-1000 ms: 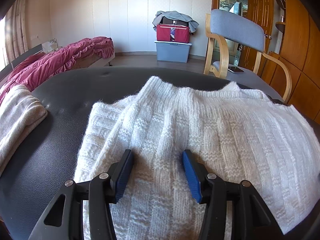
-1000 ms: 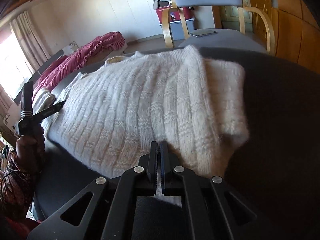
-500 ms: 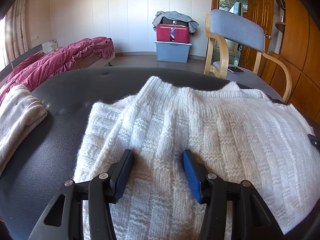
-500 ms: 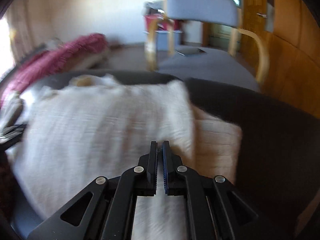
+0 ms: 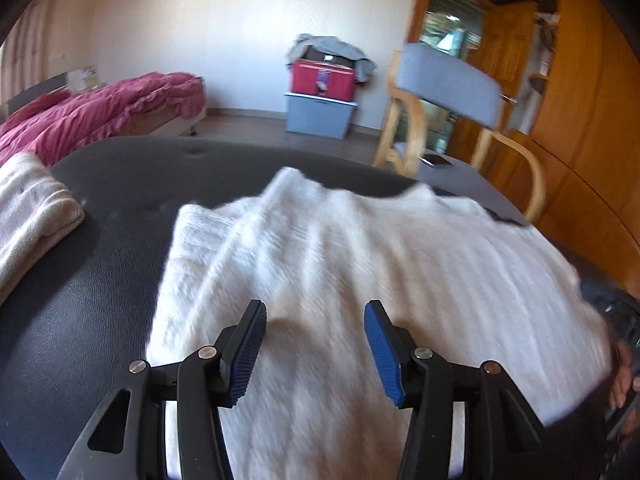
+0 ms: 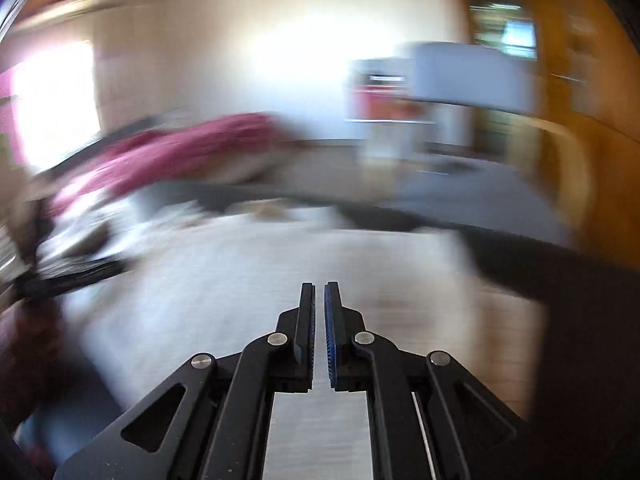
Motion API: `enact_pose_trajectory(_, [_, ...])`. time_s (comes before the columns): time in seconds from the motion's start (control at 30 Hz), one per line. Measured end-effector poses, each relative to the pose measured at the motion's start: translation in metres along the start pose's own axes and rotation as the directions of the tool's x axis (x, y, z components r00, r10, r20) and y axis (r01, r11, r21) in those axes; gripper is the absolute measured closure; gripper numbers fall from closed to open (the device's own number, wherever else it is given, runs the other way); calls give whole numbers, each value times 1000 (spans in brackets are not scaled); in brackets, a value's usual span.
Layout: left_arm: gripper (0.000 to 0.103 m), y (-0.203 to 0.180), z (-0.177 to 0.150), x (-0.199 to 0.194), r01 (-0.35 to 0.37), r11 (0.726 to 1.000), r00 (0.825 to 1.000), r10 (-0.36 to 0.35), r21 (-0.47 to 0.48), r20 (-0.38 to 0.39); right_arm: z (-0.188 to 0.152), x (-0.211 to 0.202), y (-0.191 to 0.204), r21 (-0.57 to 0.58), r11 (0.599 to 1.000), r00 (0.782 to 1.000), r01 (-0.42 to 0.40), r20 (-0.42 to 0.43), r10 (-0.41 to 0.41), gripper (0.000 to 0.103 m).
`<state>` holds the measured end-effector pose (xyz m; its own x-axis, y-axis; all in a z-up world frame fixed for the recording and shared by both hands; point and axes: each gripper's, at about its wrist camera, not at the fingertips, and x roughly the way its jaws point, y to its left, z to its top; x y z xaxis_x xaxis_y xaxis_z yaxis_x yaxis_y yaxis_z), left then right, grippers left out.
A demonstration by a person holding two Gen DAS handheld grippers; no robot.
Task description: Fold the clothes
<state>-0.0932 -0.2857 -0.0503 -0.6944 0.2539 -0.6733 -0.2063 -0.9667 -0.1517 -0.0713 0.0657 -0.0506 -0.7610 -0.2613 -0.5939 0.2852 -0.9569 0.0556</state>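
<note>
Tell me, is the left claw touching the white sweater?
Cannot tell. In the left wrist view the open left claw sits over the white sweater, but motion blur hides whether its fingers rest on the knit or hover above.

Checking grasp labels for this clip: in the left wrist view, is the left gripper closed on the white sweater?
No, the left gripper is wide open above the white sweater.
</note>
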Motion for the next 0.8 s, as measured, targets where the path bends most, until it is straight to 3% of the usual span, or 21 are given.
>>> enact_pose_trajectory(0.1, [51, -25, -18, -16, 16, 990, 1000, -17, 143, 5, -5, 8, 41, -135, 987, 995, -86, -66, 78, 98])
enact_pose_trajectory(0.23, [51, -53, -33, -11, -57, 948, 998, 66, 312, -17, -11, 19, 96, -300, 931, 972, -210, -168, 165, 98])
enact_pose_trajectory(0.3, [51, -51, -31, 1, -64, 949, 993, 90, 308, -72, -13, 22, 112, -341, 908, 962, -245, -199, 185, 98])
enact_pose_trajectory(0.4, [48, -36, -28, 3, -18, 969, 993, 45, 246, -107, -10, 23, 114, -329, 915, 965, -235, -194, 178, 101])
enact_pose_trajectory(0.63, [49, -30, -35, -21, -71, 958, 996, 83, 277, -30, -5, 25, 117, -300, 930, 970, -210, -182, 160, 97])
enact_pose_trajectory(0.73, [49, 0, -32, -26, -78, 982, 996, 86, 170, -36, -3, 26, 118, -288, 937, 972, -199, -177, 153, 96])
enact_pose_trajectory(0.8, [50, 23, -31, -25, -44, 995, 997, 50, 88, -63, -1, 27, 119, -280, 941, 974, -192, -173, 148, 86])
